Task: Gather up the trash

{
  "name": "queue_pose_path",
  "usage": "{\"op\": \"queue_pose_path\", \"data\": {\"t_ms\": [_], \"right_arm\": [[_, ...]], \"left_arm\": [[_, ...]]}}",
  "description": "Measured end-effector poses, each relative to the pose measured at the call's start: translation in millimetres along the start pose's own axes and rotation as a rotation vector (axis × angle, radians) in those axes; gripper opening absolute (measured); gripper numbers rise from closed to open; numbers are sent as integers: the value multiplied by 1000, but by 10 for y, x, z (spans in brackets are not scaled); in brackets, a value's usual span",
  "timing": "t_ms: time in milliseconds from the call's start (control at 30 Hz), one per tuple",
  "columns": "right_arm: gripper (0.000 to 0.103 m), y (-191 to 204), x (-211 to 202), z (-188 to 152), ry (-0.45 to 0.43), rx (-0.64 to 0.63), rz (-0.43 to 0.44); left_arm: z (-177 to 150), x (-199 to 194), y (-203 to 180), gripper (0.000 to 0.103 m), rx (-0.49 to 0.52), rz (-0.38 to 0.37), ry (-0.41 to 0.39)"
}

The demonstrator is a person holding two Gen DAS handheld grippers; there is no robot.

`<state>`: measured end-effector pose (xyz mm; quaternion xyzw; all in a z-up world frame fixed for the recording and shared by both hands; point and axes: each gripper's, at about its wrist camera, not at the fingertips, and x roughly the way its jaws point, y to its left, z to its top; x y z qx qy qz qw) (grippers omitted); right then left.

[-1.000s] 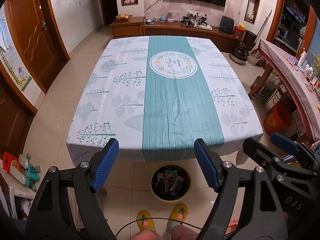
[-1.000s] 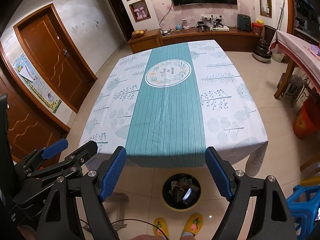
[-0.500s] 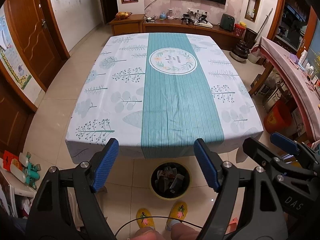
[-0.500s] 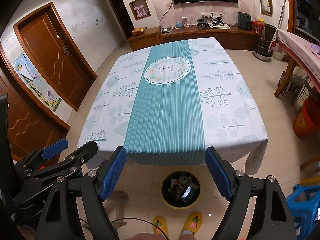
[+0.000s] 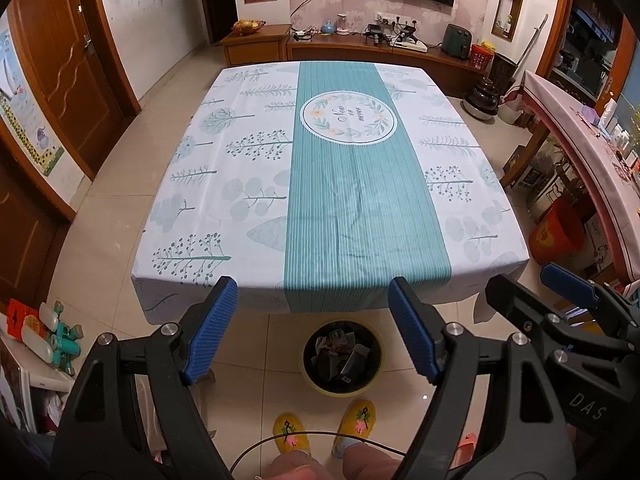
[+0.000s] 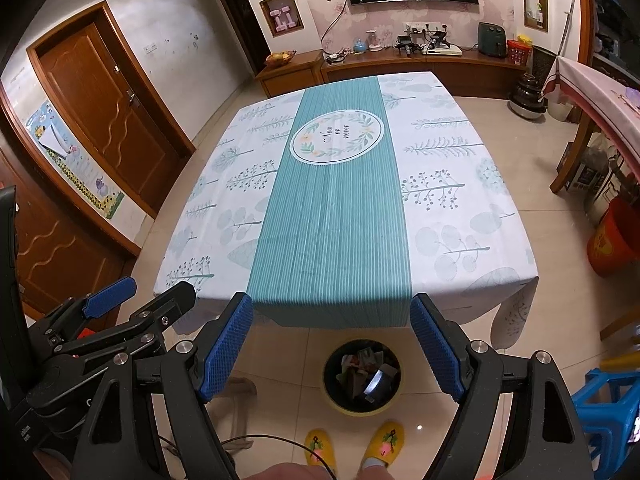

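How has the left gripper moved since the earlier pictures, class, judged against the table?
Yes. The left gripper has pulled back and risen: the table edge sits higher above its fingers, and the trash bin shows more fully.

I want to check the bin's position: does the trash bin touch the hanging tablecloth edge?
Apart. In the left wrist view, bare floor tile shows between the trash bin rim and the tablecloth hem.

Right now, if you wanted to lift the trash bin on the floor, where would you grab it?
Probably the yellow rim of the trash bin, coming straight down from above. It stands upright and open-topped, so one finger can slip inside the wall. The near side, by the yellow slippers, looks unobstructed; the table edge stands beyond it.
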<state>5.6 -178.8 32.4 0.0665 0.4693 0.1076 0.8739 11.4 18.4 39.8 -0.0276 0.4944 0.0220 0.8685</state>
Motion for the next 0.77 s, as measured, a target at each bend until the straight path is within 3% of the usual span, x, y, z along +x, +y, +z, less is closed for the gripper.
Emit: {"op": "queue_pose_path", "data": {"t_ms": [767], "right_arm": [[82,21,63,-73,11,8,0]], "left_arm": [[-36,40,31,75,9,-2,15]]}}
